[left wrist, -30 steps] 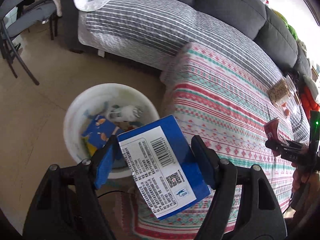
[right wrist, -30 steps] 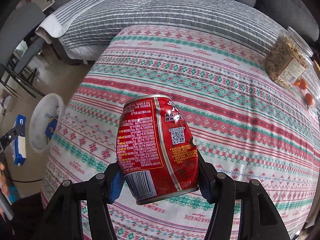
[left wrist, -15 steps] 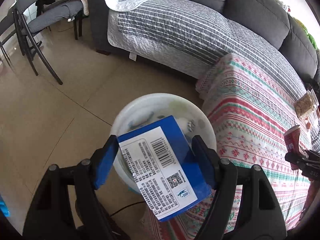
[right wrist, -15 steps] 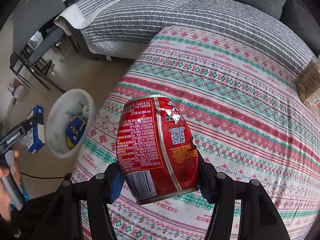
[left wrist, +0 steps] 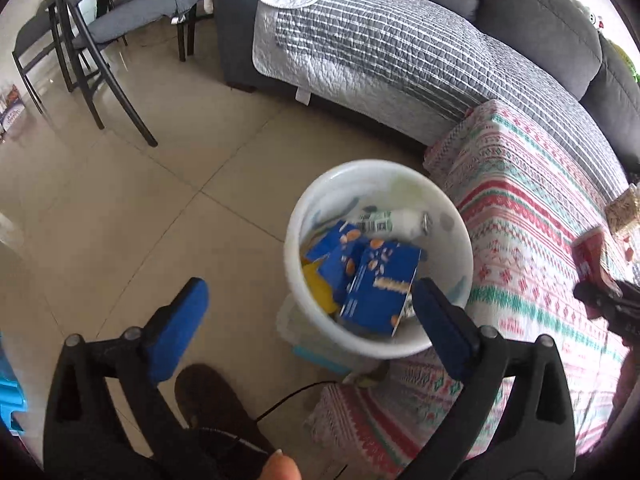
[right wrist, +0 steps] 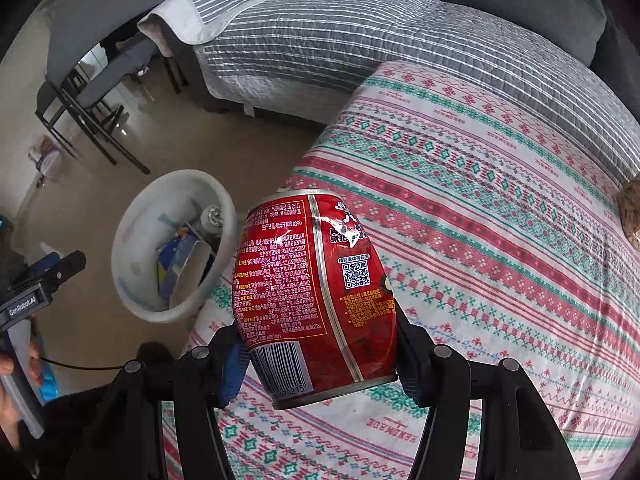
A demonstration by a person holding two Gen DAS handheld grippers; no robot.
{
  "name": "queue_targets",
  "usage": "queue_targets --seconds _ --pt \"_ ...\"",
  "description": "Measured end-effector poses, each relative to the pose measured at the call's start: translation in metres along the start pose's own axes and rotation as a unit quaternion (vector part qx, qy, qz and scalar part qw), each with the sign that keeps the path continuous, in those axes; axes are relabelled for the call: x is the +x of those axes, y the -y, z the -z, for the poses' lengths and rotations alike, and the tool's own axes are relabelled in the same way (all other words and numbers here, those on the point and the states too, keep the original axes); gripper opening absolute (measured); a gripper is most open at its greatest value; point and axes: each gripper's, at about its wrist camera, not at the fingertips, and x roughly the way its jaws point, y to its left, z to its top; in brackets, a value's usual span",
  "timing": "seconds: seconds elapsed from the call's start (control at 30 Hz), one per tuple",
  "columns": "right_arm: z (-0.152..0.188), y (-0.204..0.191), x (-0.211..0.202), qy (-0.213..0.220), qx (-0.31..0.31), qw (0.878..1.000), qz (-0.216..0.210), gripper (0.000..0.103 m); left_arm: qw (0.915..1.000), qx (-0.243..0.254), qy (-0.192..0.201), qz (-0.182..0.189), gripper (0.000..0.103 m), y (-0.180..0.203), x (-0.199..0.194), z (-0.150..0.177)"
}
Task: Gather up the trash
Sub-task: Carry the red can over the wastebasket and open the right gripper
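My left gripper hangs over the near edge of the white bin, its jaws opening wide with nothing pressed between them. The blue box lies loose in the bin, tilted on other blue packets and a white bottle. My right gripper is shut on a dented red can, held above the patterned tablecloth near its left edge. The bin stands on the floor to the can's left, and the left gripper shows beside it.
A grey sofa with a striped cover runs along the back. Dark chairs stand at the far left on the tiled floor. A snack jar sits on the table. A shoe and a black cable lie below the left gripper.
The left jaws have opened and the blue box has dropped from them into the bin. The right gripper has carried the red can leftward, closer to the bin.
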Motion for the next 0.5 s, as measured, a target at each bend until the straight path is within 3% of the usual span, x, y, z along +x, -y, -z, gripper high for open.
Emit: queue_targets --seconds 0.5 --pt "-0.031 -0.107 0.04 0.017 -0.054 0.996 -0.068 0.063 0.9993 0.002 0.003 -0.036 0.101 -0.054 -0.015 0.021"
